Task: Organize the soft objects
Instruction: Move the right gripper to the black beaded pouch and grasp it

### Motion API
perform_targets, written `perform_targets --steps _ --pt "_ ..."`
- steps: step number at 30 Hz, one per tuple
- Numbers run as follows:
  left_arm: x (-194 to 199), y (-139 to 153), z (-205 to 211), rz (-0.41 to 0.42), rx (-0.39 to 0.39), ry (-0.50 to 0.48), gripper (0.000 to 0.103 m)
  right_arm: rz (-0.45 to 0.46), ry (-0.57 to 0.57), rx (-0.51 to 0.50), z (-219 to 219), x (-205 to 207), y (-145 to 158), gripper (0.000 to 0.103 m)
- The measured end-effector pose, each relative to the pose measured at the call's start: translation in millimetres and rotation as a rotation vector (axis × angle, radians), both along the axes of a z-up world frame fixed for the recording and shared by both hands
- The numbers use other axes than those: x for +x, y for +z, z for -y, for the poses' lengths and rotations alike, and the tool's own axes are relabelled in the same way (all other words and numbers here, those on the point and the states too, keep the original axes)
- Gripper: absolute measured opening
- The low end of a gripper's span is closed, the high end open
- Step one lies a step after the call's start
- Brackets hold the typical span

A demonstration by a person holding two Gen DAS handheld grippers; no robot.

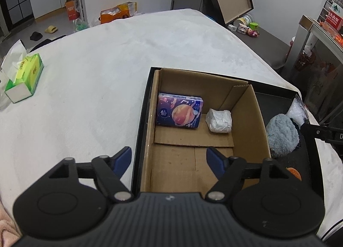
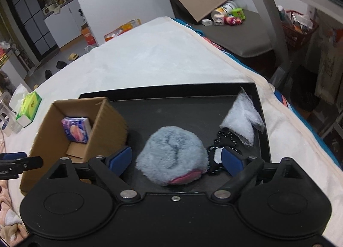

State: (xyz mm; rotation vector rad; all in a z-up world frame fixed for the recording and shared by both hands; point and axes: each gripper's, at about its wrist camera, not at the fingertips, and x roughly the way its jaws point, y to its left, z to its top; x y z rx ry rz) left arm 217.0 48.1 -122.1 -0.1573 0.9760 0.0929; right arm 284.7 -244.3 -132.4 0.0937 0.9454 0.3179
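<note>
Both grippers, left gripper [image 1: 169,159] and right gripper [image 2: 176,156], are hanging wide and empty, tissue pack [image 1: 179,110] and white bundle [image 1: 219,120] sitting boxed in the cardboard box [image 1: 253,118], grey plush [image 2: 172,154] seemingly waiting.

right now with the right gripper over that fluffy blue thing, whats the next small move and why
Probably ease the right gripper down and close on the fluffy blue plush. Its jaws are open on either side of the plush, which sits loose in the black tray, outside the cardboard box. The box already holds a tissue pack and a white bundle, with room left.
</note>
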Motion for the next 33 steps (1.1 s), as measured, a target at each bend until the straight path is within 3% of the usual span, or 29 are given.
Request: perform_targets --steps 10,13,21,28,31,32,33 --pt "11 -3 7 -0.007 0.040 -0.012 0.080 -0.005 -0.054 0.013 25 20 -19 0.088" --pt "14 -3 7 -0.006 0.048 -0.006 0.080 -0.015 -0.063 0.010 31 26 -26 0.082" --pt "20 -6 7 -0.016 0.066 -0.007 0.081 -0.081 -0.129 0.024 48 39 -53 0.056" --pt "22 -10 6 -0.029 0.082 -0.004 0.081 -0.148 -0.150 0.013 51 46 -75 0.053" --pt "23 -12 6 -0.035 0.086 -0.002 0.081 -0.133 -0.114 -0.032 43 42 -76 0.053" --pt "23 -12 6 -0.035 0.087 -0.002 0.081 -0.128 -0.105 -0.045 41 41 -76 0.047" --pt "23 -12 6 -0.036 0.088 -0.002 0.081 -0.127 -0.098 -0.042 40 41 -75 0.034"
